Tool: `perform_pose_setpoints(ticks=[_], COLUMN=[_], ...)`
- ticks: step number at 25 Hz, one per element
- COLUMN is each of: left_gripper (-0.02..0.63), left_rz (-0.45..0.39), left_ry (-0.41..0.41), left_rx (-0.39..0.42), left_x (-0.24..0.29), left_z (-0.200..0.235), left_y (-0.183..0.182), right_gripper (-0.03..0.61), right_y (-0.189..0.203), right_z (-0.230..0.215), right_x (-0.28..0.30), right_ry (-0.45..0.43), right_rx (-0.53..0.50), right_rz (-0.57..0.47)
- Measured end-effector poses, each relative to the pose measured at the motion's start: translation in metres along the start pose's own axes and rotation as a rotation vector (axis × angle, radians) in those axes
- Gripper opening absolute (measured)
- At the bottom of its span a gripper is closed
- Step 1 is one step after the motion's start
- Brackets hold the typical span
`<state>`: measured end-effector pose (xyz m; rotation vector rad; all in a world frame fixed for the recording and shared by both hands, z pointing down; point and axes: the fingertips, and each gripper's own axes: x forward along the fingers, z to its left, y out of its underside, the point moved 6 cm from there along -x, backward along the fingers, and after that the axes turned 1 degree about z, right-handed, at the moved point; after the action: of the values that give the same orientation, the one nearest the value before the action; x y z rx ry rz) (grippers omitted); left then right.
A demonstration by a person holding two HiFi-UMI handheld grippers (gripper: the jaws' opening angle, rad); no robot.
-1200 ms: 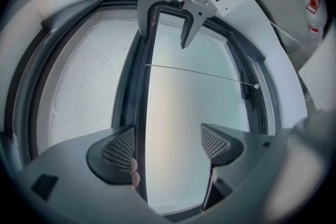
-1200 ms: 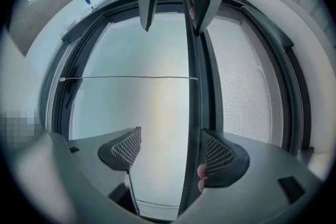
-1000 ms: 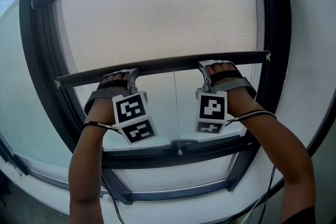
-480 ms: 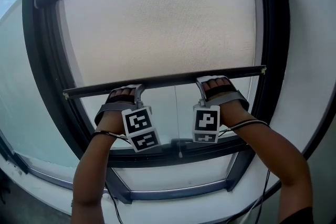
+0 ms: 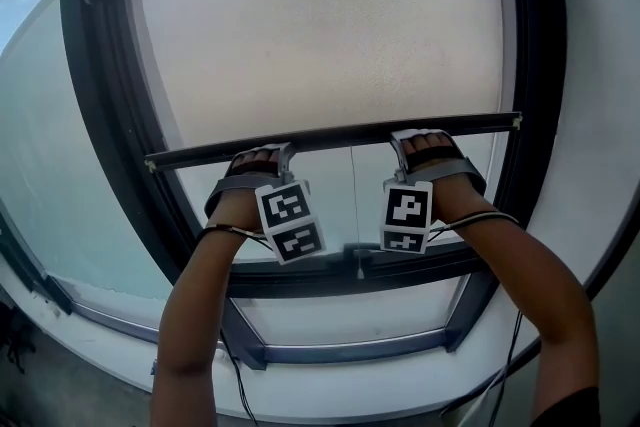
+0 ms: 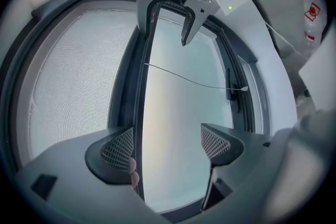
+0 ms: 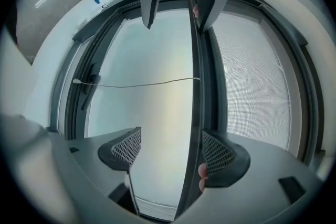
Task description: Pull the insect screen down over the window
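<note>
The pads (image 6: 119, 148) of the left gripper (image 6: 168, 144) stand apart, clamping nothing. The one on the mesh side lies against the pull bar (image 6: 140, 113) and the other hangs clear over bare glass (image 6: 178, 113). The right gripper (image 7: 173, 150) mirrors this: its jaws are spread, with the bar against the mesh-side pad only. This looks like a hook hold rather than a pinch, which suits the job, since pressing down on the bar's upper edge needs no squeeze and lets the bar slide without twisting. The two grippers sit either side of the bar's middle, the right one nearer the right side of the window frame (image 5: 100, 115), probably so the bar stays level and does not bind in the frame's side channels. A thin cord (image 6: 189, 78) hangs from the bar between them, unused. The insect screen (image 5: 320, 35) covers the opening from the top edge to past its middle. Its bar is well above the bottom rail (image 5: 350, 270), so the lower stretch of the pull appears to remain.
</note>
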<state>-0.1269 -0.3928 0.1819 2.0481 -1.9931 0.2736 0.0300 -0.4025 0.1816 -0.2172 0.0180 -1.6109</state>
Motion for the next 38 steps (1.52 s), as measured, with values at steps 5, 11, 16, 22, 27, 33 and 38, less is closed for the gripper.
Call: perform_pose_setpoints(ticks=[5, 11, 16, 22, 27, 33, 38], left_gripper=[0.393, 0.393, 0.393, 0.393, 0.393, 0.393, 0.393], left_rz=[0.018, 0.033, 0.047, 0.059, 0.055, 0.048, 0.039], left_ry=[0.075, 0.112, 0.120, 0.124, 0.187, 0.190, 0.200], left_rx=[0.005, 0.000, -0.014, -0.024, -0.027, -0.046, -0.054], left_x=[0.005, 0.014, 0.018, 0.023, 0.033, 0.039, 0.039], left_z=[-0.022, -0.054, -0.066, -0.075, -0.109, -0.134, -0.138], left_y=[0.000, 0.001, 0.000, -0.001, 0.000, 0.003, 0.002], right_gripper=[0.354, 0.354, 0.354, 0.354, 0.354, 0.354, 0.354], right_y=[-0.003, -0.005, -0.007, -0.008, -0.011, -0.018, -0.019], right_z=[0.024, 0.059, 0.067, 0.078, 0.112, 0.136, 0.140], right_x=[0.001, 0.003, 0.003, 0.005, 0.006, 0.009, 0.008], right_ry=[-0.039, -0.065, -0.092, -0.110, -0.188, -0.221, -0.233], right_rx=[-0.009, -0.053, -0.060, -0.050, -0.096, -0.076, -0.066], right_rz=[-0.011, -0.016, -0.015, -0.025, -0.005, -0.011, 0.004])
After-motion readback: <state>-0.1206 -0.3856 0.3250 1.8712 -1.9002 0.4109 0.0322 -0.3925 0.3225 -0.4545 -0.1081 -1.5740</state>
